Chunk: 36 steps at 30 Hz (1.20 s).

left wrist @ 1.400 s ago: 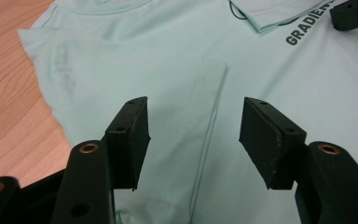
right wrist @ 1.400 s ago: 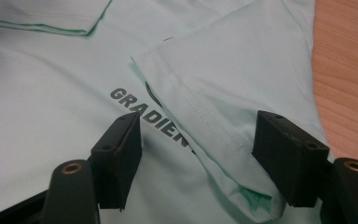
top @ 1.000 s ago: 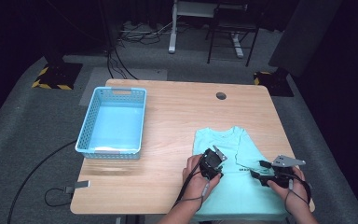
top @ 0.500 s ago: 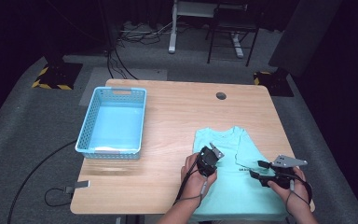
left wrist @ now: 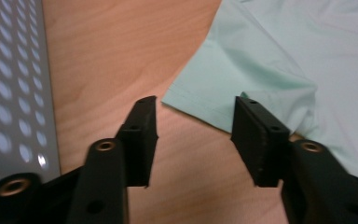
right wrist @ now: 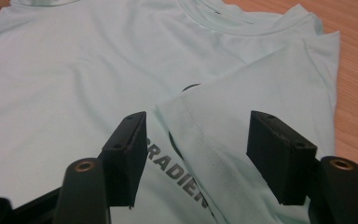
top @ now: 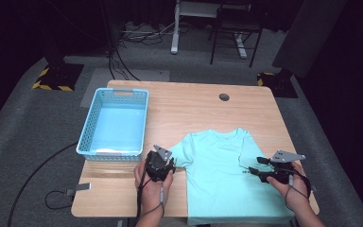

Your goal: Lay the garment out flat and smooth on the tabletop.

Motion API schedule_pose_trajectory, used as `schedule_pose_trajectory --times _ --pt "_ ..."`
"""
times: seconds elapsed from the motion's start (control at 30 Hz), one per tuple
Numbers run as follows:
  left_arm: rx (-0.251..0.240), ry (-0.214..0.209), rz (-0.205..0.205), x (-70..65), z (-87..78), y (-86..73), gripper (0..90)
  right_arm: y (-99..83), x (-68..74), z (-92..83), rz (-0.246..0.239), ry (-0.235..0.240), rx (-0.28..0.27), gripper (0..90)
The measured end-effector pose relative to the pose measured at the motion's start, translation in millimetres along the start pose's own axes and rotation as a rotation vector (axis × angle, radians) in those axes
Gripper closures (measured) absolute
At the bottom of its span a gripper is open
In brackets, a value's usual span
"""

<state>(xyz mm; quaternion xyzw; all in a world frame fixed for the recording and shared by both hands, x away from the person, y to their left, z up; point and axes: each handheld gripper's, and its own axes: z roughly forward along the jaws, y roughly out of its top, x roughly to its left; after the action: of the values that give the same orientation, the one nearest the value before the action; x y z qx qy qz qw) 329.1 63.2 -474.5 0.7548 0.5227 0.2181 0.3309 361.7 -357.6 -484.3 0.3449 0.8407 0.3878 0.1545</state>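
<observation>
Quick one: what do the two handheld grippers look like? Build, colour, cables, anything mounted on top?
Both are black. The left gripper and right gripper each carry a grey three-cornered plate on top and trail a thin black cable along the forearm. In the gripper views, each has two flat, blocky black jaws with small holes and brass-coloured rivets at the base. The forearms are bare; no sleeves in frame.

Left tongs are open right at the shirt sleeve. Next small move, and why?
Probably ease the left tongs forward and shut on the left sleeve. The jaws stand open with the sleeve hem just ahead of the gap, flat on the table. The right sleeve already lies folded over the shirt, so this one looks next.
</observation>
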Motion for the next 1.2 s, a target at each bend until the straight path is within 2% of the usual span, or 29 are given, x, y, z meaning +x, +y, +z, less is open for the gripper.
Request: schedule_pose_trajectory --times 0.1,0.27,0.53,0.67,0.7,0.83,0.87,0.93,1.1,1.17,1.2 --pt "-0.005 -0.019 0.002 -5.2 0.4 -4.8 48.2 4.5 0.7 8.4 -0.008 0.006 0.014 39.0" --pt "-0.011 -0.051 0.019 -11.9 -1.4 -3.1 47.9 9.5 0.3 17.5 -0.022 0.012 0.038 40.5" --pt "-0.030 -0.050 0.017 -12.1 -10.9 -5.1 47.1 13.7 -0.7 29.8 -0.036 0.025 0.054 42.3" --pt "-0.031 -0.053 0.020 -12.6 -11.6 -7.6 46.1 15.0 0.0 37.1 -0.054 0.029 0.062 48.6" --pt "-0.031 -0.054 0.023 -13.1 -11.8 -8.0 46.0 15.6 -0.7 37.4 -0.057 0.029 0.061 52.9" --pt "-0.029 -0.060 0.030 -16.0 -11.6 -8.7 45.6 18.6 -2.8 36.1 -0.064 0.047 0.073 79.5" --pt "-0.031 -0.062 0.029 -17.0 -11.5 -8.7 45.6 19.2 -2.5 35.3 -0.077 0.034 0.076 82.6" --pt "-0.029 -0.066 0.037 -19.1 -11.3 -8.2 45.5 19.5 -3.2 33.6 -0.069 0.027 0.065 86.4" --pt "-0.027 -0.086 0.059 -27.1 -9.0 -5.8 45.5 19.3 -7.3 25.7 -0.058 0.014 0.039 86.9" --pt "-0.027 -0.097 0.068 -31.6 -7.4 -4.1 45.5 19.7 -11.8 19.1 -0.061 0.002 0.035 87.0" --pt "-0.025 -0.103 0.075 -33.8 -6.5 -3.2 45.5 20.2 -18.6 12.0 -0.057 -0.021 0.030 86.9"
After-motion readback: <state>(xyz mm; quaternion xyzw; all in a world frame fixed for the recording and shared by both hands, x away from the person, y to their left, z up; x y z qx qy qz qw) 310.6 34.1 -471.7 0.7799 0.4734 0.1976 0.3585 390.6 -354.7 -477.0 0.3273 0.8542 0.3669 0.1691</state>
